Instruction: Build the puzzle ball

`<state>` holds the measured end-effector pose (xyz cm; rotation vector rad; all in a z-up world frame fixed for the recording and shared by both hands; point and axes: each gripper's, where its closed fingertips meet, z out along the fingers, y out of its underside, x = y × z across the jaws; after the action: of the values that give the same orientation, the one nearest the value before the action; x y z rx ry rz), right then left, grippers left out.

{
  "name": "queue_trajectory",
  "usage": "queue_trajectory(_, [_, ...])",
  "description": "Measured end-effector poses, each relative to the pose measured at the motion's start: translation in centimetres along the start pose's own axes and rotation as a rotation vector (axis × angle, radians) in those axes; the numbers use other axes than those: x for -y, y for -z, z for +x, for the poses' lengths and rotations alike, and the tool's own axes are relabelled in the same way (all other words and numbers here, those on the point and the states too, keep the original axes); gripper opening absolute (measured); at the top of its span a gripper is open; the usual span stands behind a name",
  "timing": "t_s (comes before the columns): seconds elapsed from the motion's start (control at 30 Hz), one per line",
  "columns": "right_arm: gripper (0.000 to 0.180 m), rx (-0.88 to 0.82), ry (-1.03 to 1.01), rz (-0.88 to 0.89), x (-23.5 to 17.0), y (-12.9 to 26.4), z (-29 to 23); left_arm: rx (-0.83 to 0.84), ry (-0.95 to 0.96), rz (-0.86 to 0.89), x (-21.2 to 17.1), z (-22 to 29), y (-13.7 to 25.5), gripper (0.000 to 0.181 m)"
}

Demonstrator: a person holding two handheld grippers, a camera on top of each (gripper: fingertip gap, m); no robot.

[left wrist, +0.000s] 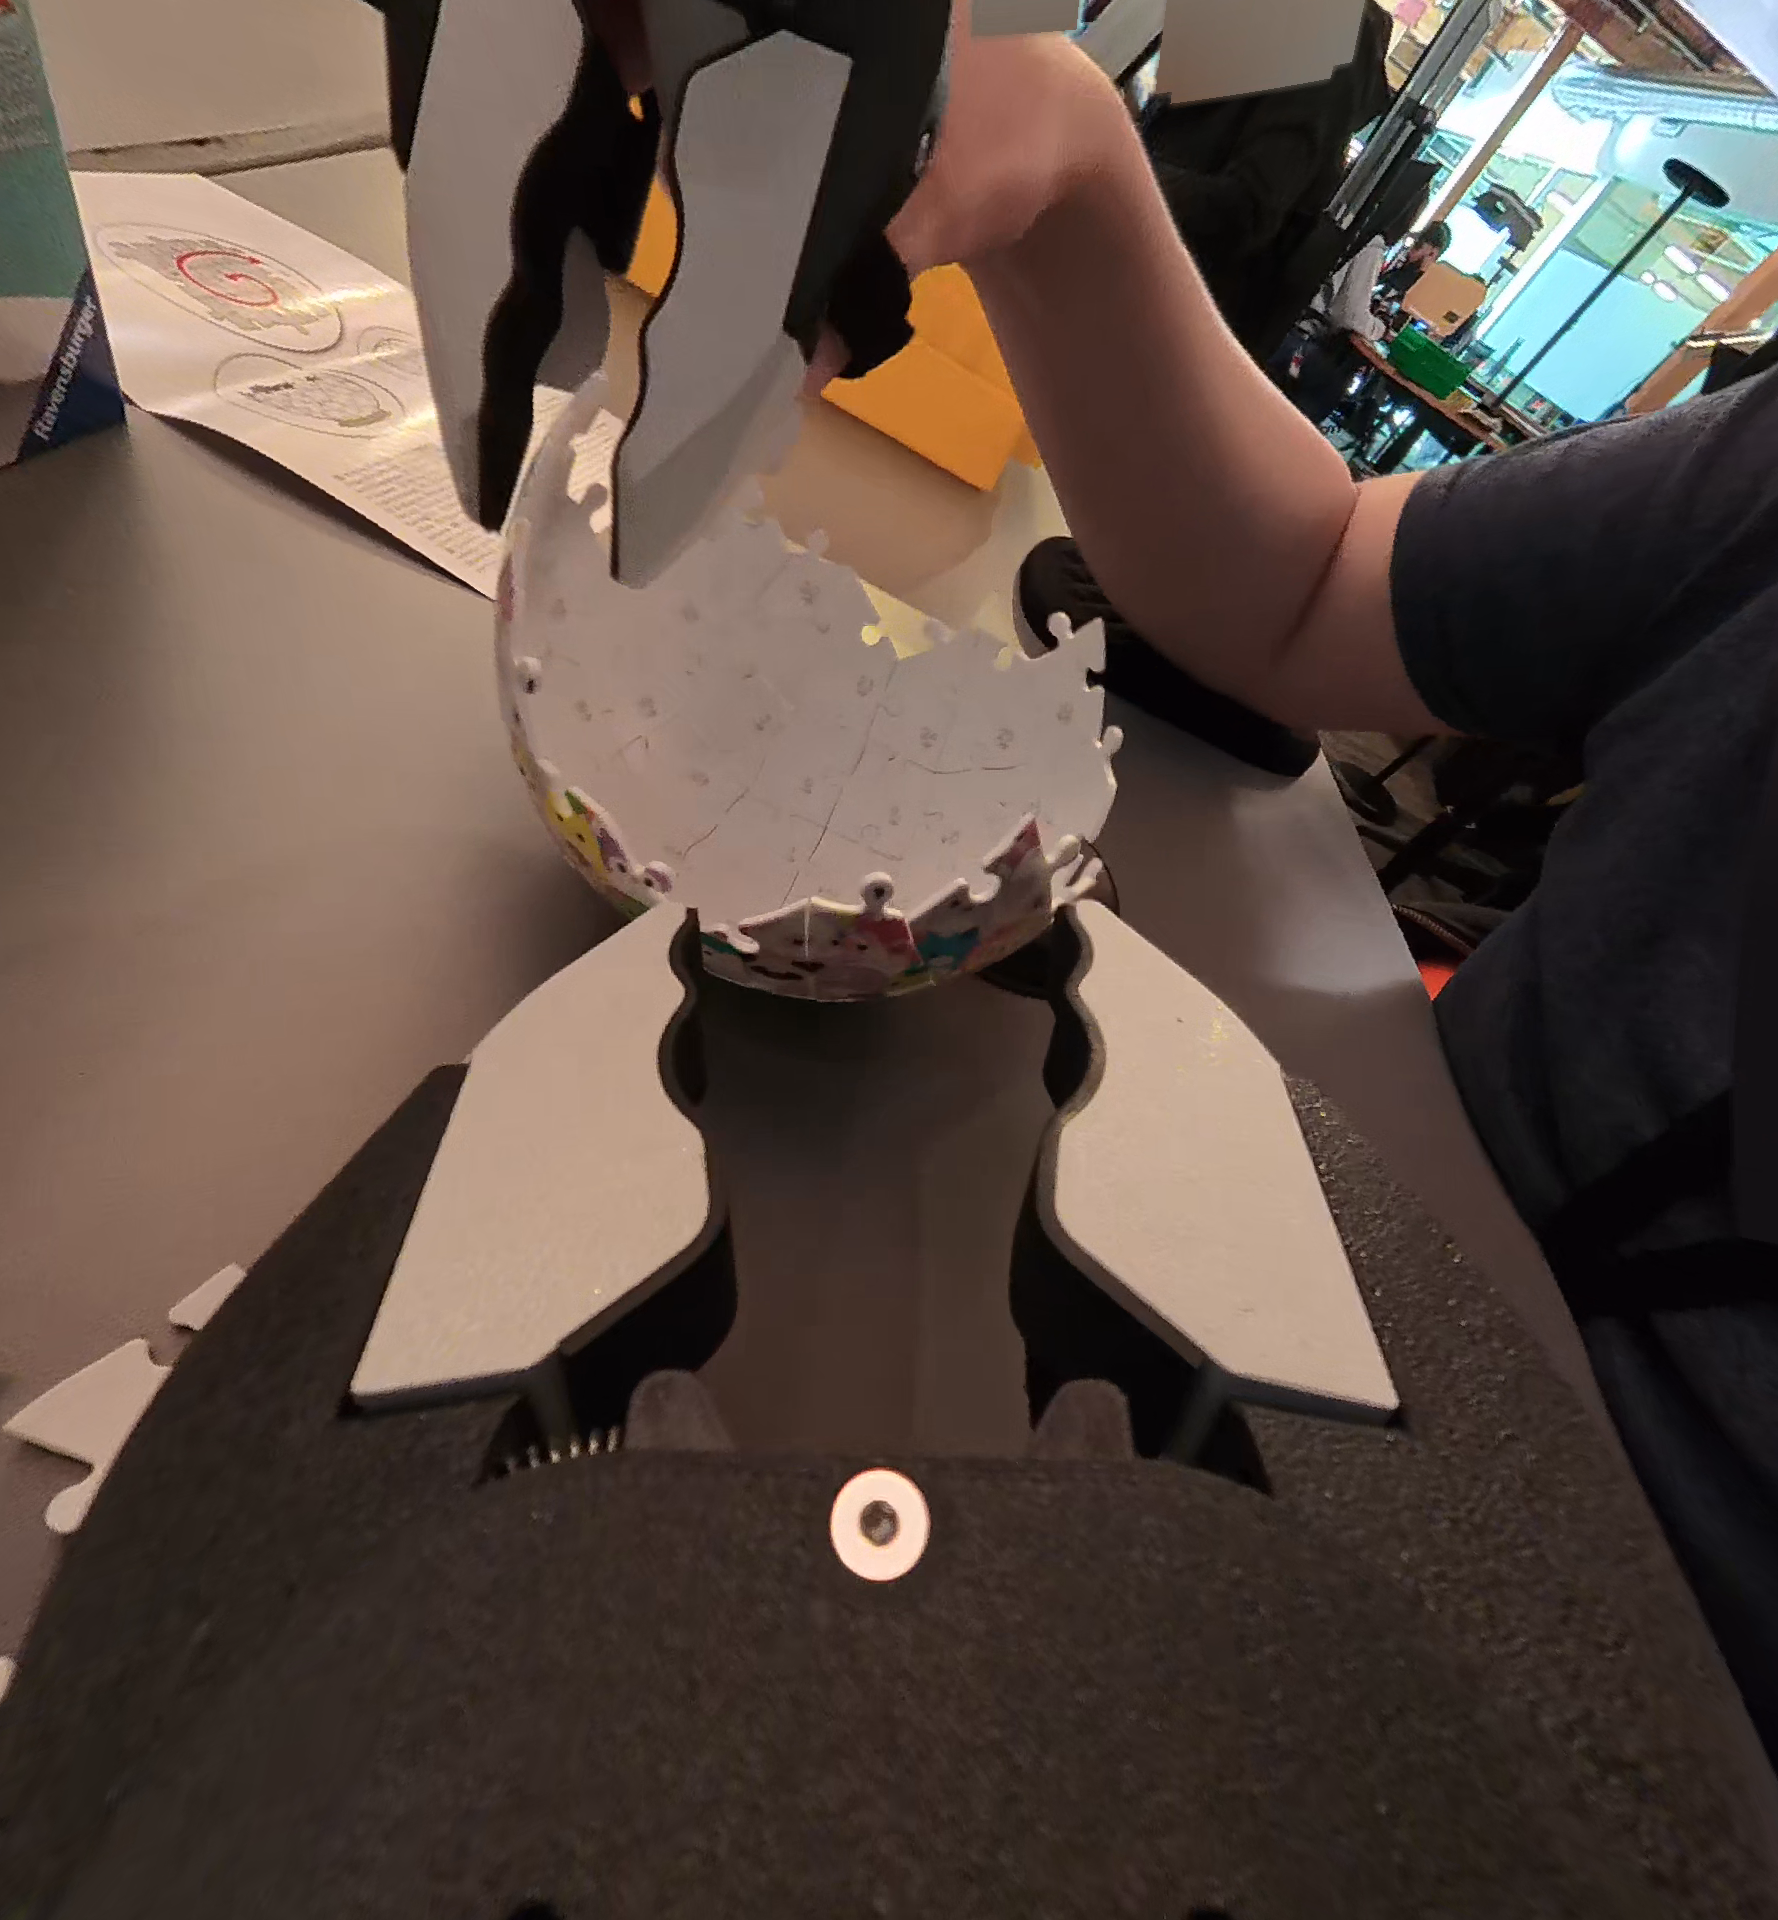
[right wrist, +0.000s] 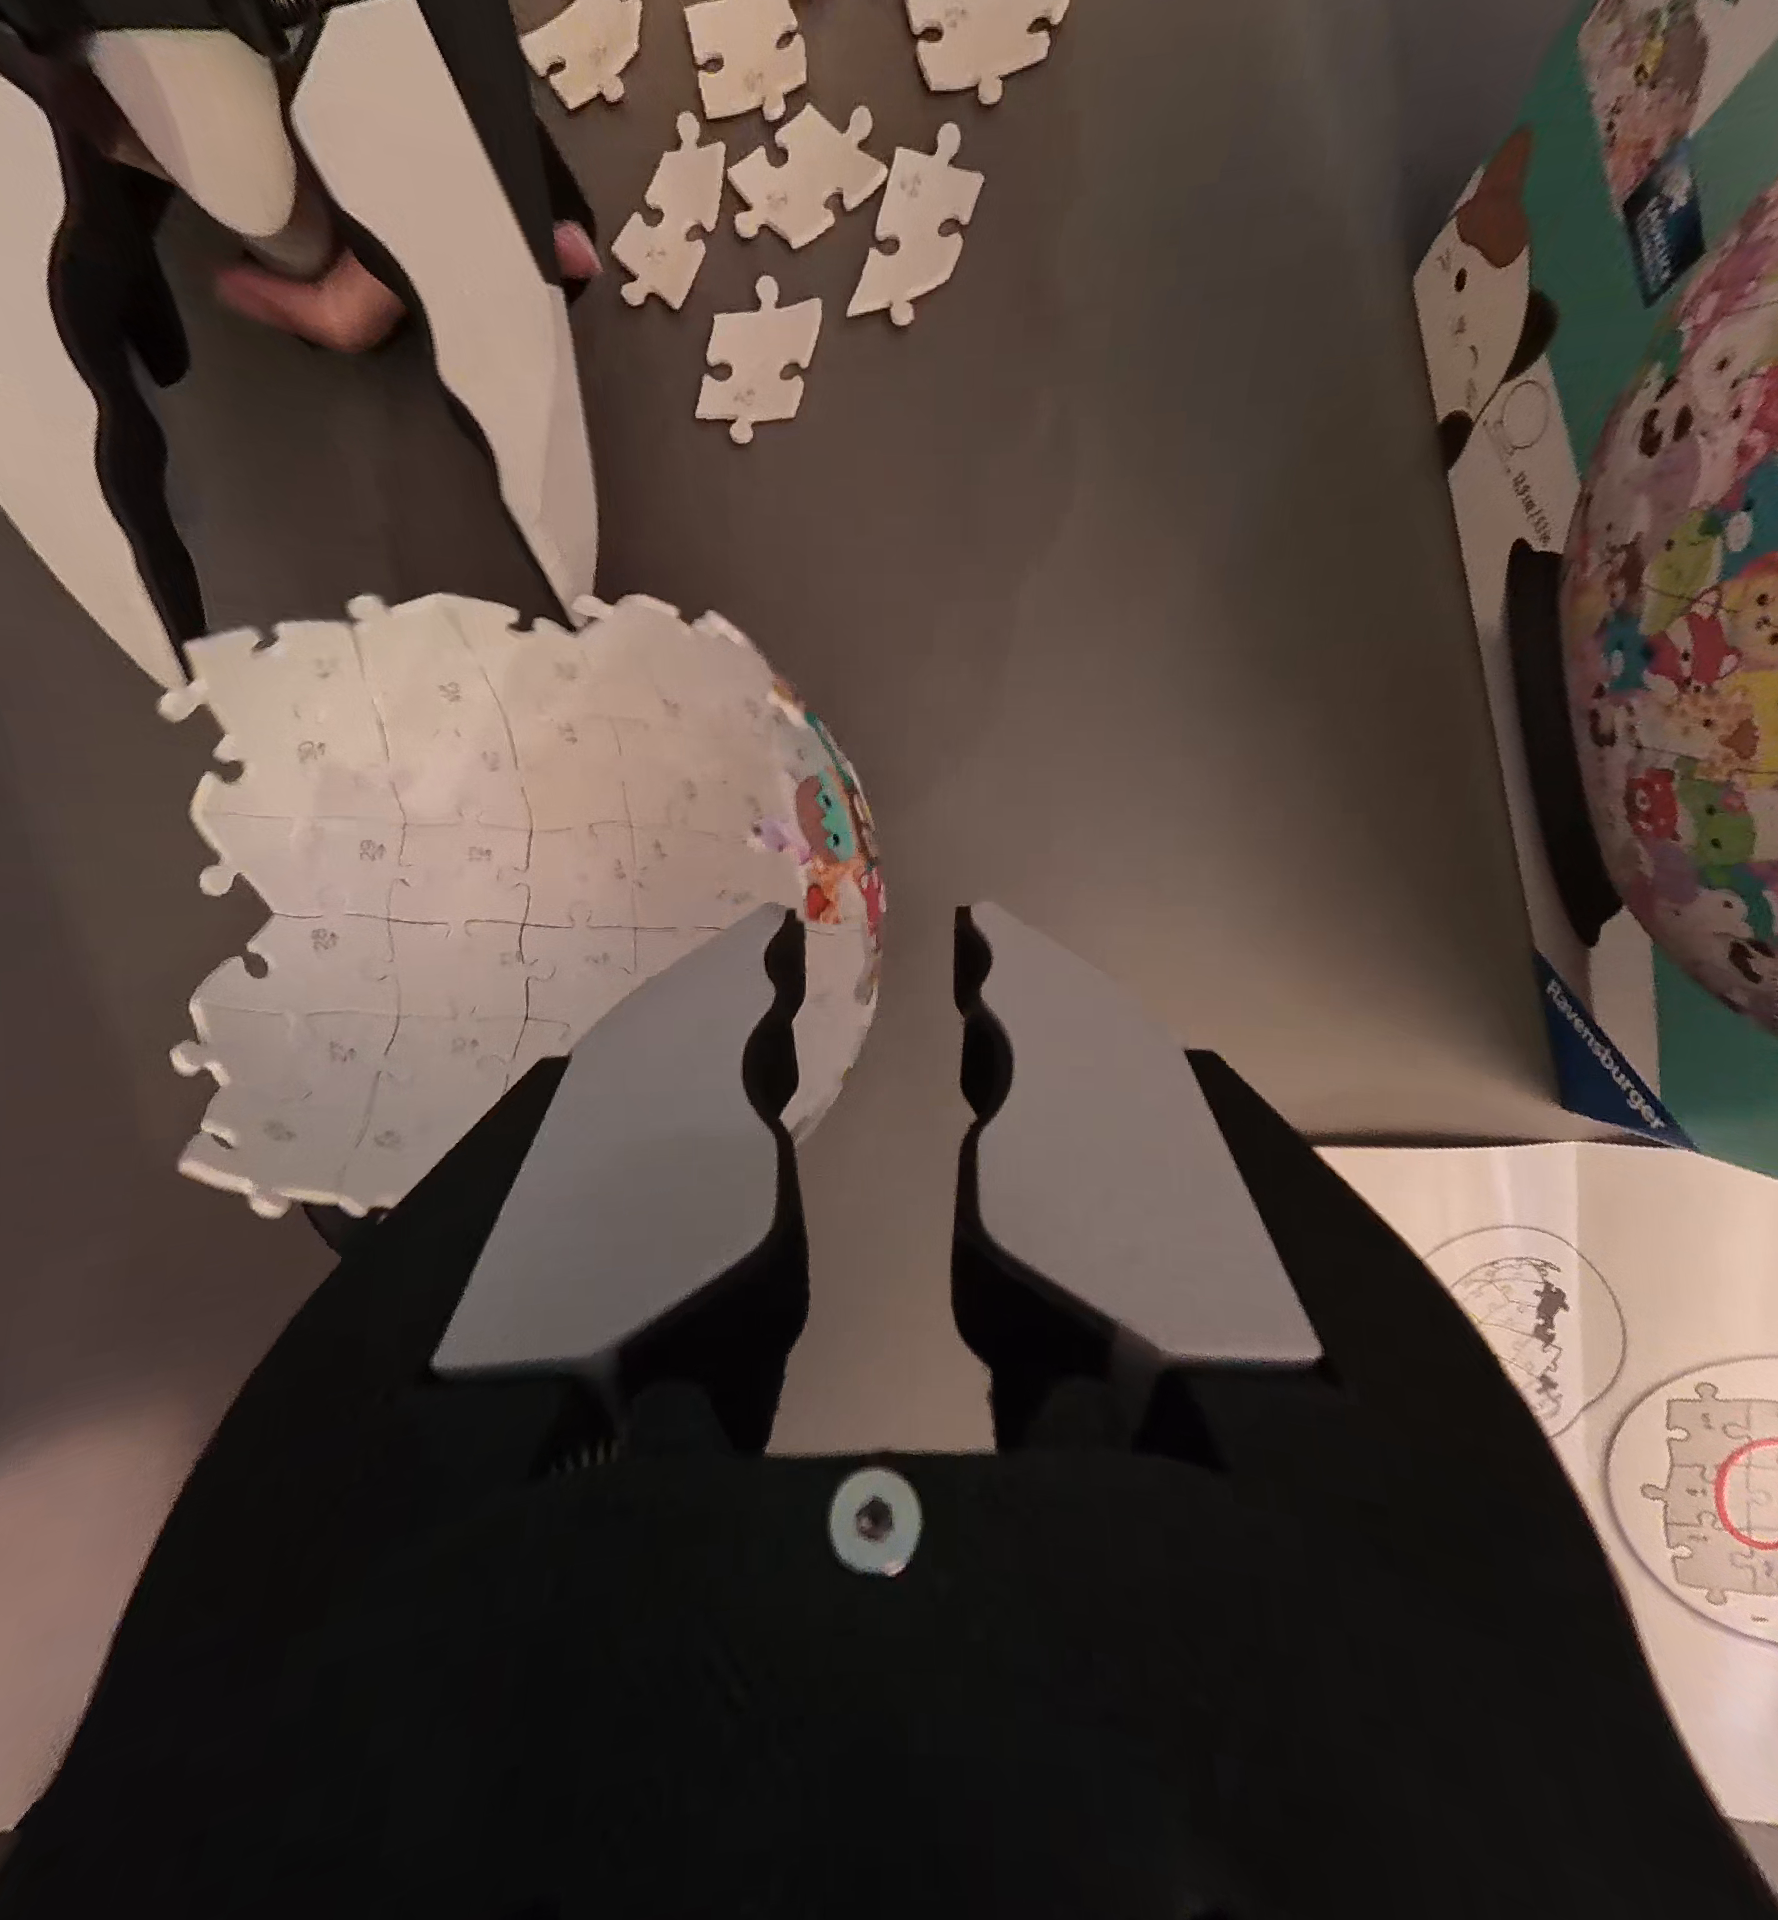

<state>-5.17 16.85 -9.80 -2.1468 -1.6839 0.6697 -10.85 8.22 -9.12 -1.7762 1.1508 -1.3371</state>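
Observation:
The half-built puzzle ball (left wrist: 812,748) is an open shell, white inside and coloured outside, standing on the grey table; it also shows in the right wrist view (right wrist: 449,883). My left gripper (left wrist: 880,925) is open wide, its tips on either side of the ball's lower near part; I cannot tell whether they press it. It also shows at the top left of the right wrist view (right wrist: 376,644). My right gripper (right wrist: 874,914) is open and comes down from above. In the left wrist view it (left wrist: 552,545) has one finger outside and one inside the ball's far left rim.
Several loose white pieces (right wrist: 812,177) lie on the table beyond the ball, some beside my left gripper (left wrist: 85,1423). The puzzle box (right wrist: 1695,623) and an instruction sheet (right wrist: 1591,1403) lie to one side. A person's arm (left wrist: 1176,468) reaches over the table edge (left wrist: 1384,935).

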Motion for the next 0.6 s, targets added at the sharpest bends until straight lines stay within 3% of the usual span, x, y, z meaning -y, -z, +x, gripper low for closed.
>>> queue_trajectory(0.13, [0.029,-0.007,0.031,-0.069,-0.9,-0.2,0.3,0.000,-0.007,0.002,0.1,0.0,0.0,0.061])
queue_trajectory(0.37, [0.024,0.022,0.038,-0.004,0.2,0.8,0.1,0.000,-0.011,0.018,0.4,-0.2,0.0,0.059])
queue_trajectory(0.6, [0.023,0.013,0.058,-0.051,-0.1,-0.3,-0.1,0.002,-0.023,0.016,0.4,-0.1,-0.1,0.059])
